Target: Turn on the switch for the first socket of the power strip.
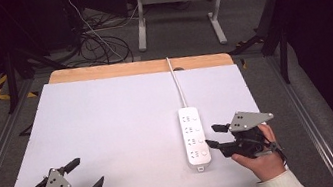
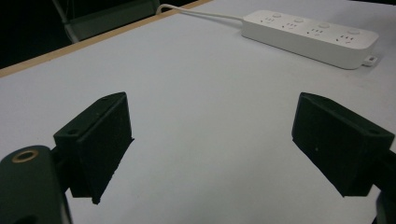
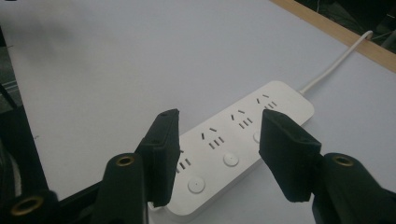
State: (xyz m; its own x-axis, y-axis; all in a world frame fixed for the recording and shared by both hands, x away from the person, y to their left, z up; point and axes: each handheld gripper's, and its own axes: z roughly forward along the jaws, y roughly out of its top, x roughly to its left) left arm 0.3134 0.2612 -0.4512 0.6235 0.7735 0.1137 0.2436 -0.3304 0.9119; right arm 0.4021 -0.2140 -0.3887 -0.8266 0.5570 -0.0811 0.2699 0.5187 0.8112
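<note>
A white power strip (image 1: 194, 137) with several sockets and round buttons lies on the white table top (image 1: 119, 126), right of centre, its white cord (image 1: 177, 81) running to the far edge. My right gripper (image 1: 215, 136) is open just right of the strip's near end, held in a hand. In the right gripper view its jaws stand apart over the power strip (image 3: 233, 144), with nothing between them. My left gripper (image 1: 86, 173) is open at the table's near left corner. The left gripper view has the power strip (image 2: 310, 37) far off beyond the spread jaws.
A wooden strip (image 1: 140, 67) borders the table's far edge. Beyond it stand a white desk frame (image 1: 181, 5) and loose cables (image 1: 96, 44) on the grey floor. Dark stands flank both sides.
</note>
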